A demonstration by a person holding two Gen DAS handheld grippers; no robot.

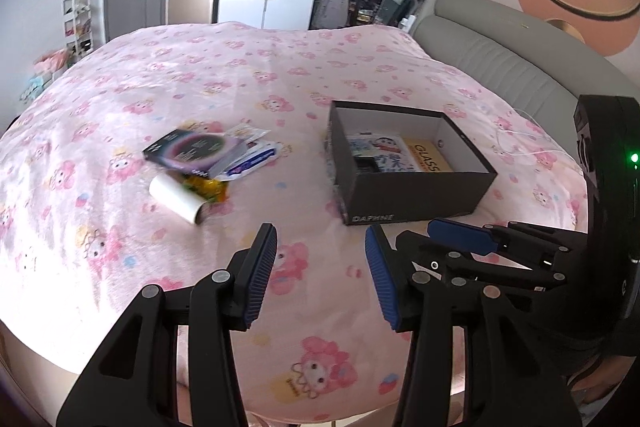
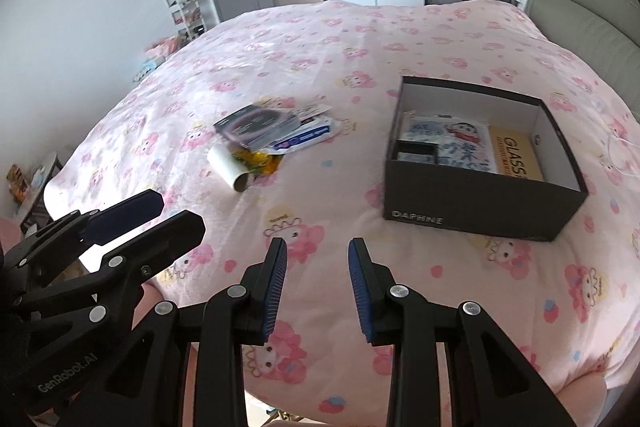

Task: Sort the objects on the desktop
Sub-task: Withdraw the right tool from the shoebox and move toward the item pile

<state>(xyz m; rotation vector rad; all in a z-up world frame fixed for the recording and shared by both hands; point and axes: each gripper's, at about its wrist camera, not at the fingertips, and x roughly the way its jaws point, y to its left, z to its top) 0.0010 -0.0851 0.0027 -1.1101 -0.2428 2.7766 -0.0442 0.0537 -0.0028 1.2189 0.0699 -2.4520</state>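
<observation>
Loose desktop objects, a small heap on the pink cartoon-print bedspread (image 1: 280,75), lie left of centre: a white paper roll (image 1: 176,202) on its side at the near-left edge, a yellow-green crinkled wrapper (image 1: 208,189) tucked against it, a flat black packet with a purple ring print (image 1: 194,149) on top, and a blue-and-white sachet (image 1: 252,161) fanned out to the right. Judgement: the heap is the unsorted stock, still to be moved.

Right of the heap, well apart, stands the open black cardboard shoebox (image 1: 416,199) marked DAPHNE, white inside. It already holds a cartoon-print sheet (image 2: 464,143) and a yellow flat pack (image 2: 516,157), so it reads as the sorting bin, placed open-topped for drops from above.

Left gripper (image 1: 320,271): jaws at a moderate gap, nothing between them, only bedspread. The heap lies ahead and to its left, not between the pads.

Right gripper (image 2: 317,285): jaws narrower but parted, empty. The heap sits ahead-left; the box ahead-right. Neither gripper touches any object.
</observation>
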